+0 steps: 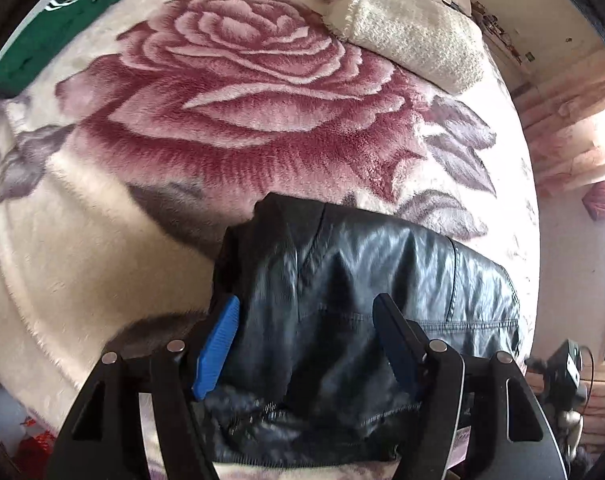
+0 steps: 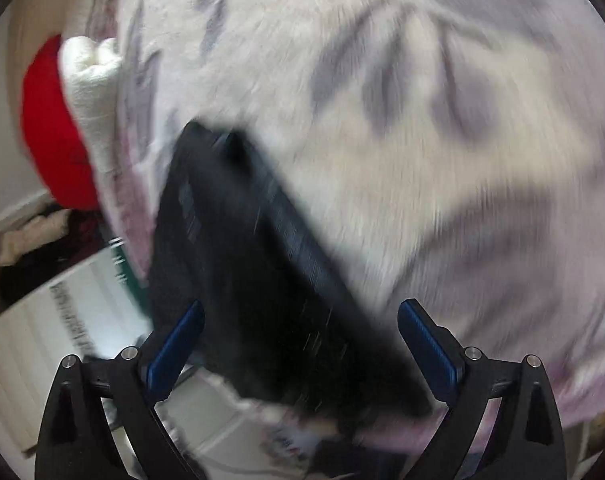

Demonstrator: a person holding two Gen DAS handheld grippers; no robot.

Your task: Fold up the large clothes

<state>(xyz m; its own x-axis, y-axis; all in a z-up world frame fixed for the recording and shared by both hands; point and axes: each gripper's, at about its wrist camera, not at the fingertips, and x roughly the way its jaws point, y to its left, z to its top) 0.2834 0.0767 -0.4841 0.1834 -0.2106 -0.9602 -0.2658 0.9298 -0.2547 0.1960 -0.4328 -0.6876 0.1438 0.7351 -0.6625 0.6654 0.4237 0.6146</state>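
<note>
A black leather jacket (image 1: 362, 280) lies folded into a compact bundle on the near edge of the bed's rose-patterned fleece blanket (image 1: 242, 120). My left gripper (image 1: 306, 320) is open just above the jacket, its blue pads on either side of the bundle's near part, not closed on it. In the right wrist view the same jacket (image 2: 242, 260) shows as a dark, blurred slab on the blanket (image 2: 382, 120). My right gripper (image 2: 300, 320) is open over the jacket's edge and holds nothing.
A folded cream knit garment (image 1: 414, 36) lies at the bed's far right, and a green striped garment (image 1: 42, 40) at the far left. A red item (image 2: 50, 132) and the cream garment (image 2: 90, 88) show at the bed's edge. The floor and clutter lie beyond.
</note>
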